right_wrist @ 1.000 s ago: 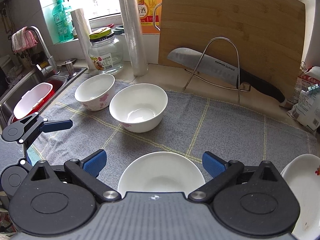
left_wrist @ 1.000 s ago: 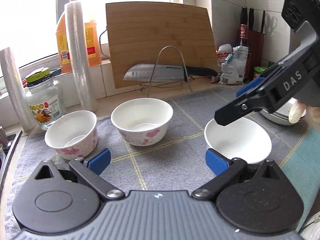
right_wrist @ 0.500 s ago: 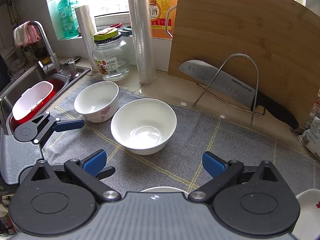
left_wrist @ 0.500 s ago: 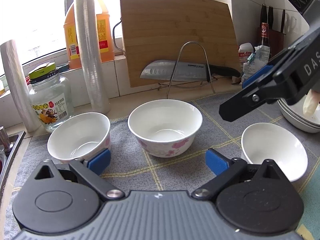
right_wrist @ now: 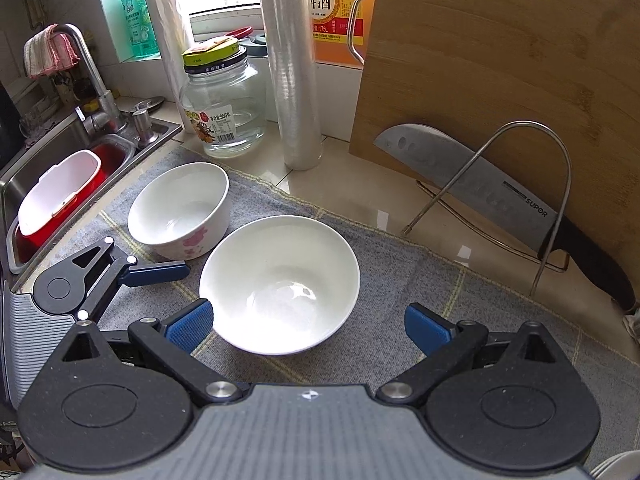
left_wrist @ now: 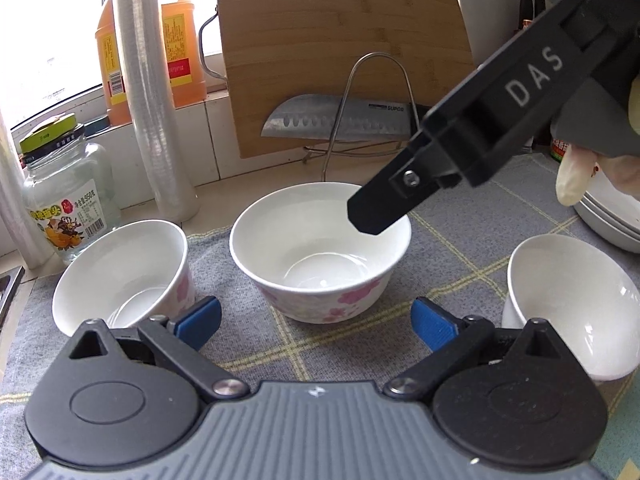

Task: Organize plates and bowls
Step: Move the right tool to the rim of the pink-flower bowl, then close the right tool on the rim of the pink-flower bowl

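Three white bowls stand on a grey cloth. My left gripper (left_wrist: 316, 320) is open, and the middle bowl (left_wrist: 320, 248) with pink flowers lies just beyond its blue pads. A smaller flowered bowl (left_wrist: 120, 272) is to its left and a plain white bowl (left_wrist: 568, 304) to its right. My right gripper (right_wrist: 308, 326) is open too, with the near side of the middle bowl (right_wrist: 280, 284) between its pads and untouched. Its black finger (left_wrist: 400, 200) hangs above that bowl's far rim. The small bowl (right_wrist: 180, 208) sits behind-left. A stack of plates (left_wrist: 608, 216) is at far right.
A bamboo cutting board (right_wrist: 500, 80) leans on the wall, with a knife (right_wrist: 480, 188) on a wire rack before it. A cling-film roll (right_wrist: 292, 72), glass jar (right_wrist: 224, 108) and oil bottle (left_wrist: 176, 48) stand behind the bowls. A sink (right_wrist: 56, 148) holding a red tub lies left.
Both grippers have moved closer to the middle flowered bowl. The right gripper has shifted left, away from the plain bowl, which has left its view. Both stayed open.
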Demonstrator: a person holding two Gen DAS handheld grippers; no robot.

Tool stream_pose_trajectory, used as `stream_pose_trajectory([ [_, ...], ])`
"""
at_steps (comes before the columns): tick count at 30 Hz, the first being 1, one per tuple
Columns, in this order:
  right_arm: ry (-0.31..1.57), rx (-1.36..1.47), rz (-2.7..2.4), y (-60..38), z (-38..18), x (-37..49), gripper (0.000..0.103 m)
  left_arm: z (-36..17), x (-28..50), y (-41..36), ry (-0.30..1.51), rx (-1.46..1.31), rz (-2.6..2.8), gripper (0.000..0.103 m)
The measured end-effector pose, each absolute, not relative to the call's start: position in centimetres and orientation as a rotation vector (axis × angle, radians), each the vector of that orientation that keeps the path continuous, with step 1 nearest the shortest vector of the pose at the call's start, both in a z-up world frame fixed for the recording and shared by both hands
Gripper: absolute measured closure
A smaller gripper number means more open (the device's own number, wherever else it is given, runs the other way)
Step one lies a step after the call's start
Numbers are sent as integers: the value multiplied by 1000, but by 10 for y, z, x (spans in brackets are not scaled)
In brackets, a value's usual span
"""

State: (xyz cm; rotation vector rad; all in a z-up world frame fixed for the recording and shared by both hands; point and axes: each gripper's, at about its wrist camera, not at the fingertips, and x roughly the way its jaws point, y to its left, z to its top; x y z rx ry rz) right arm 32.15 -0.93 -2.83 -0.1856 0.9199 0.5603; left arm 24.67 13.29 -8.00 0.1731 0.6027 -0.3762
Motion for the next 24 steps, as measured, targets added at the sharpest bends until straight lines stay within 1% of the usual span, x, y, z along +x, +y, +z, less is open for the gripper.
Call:
stream_pose_trajectory([
  [10,958,-197,601,5,-43,349,0,-83,258,130,601,158,-397,3],
  [24,979,-200,637,13,-53,362,1,-86,262,132,594,147,-370,2],
])
